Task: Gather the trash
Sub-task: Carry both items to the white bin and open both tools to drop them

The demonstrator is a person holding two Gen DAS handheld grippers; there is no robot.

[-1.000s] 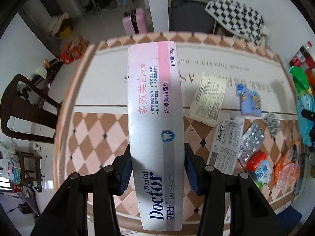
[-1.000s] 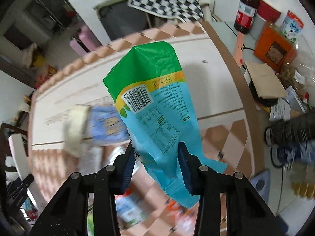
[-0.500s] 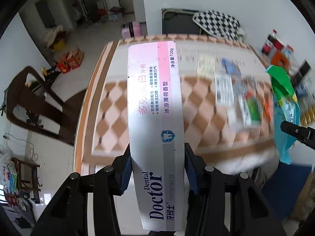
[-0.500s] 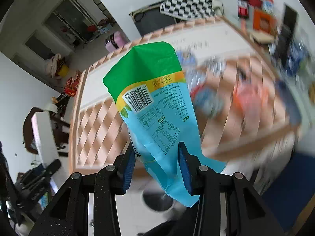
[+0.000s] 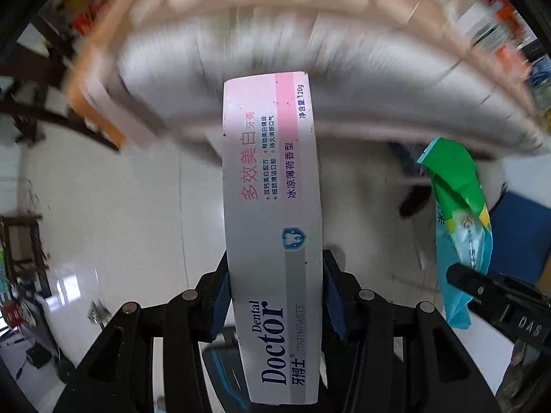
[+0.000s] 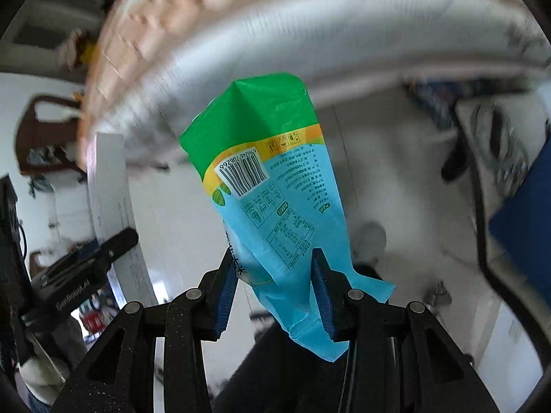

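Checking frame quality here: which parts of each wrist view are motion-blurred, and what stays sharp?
Left wrist view: the tiled table edge is smeared into streaks, while the white-and-pink toothpaste box in the left tool reads crisply. Right wrist view: same streaked table band, but the green-and-blue plastic snack bag in the right tool stays sharp, barcode legible.

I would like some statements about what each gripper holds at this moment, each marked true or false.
1. The left gripper is shut on a toothpaste box. True.
2. The right gripper is empty. False: its fingers clamp a blue and green snack bag.
3. The box bears the word "Doctor". True.
4. The bag shows no barcode. False: a barcode sits below its green top.
5. The bag also shows in the left wrist view. True.
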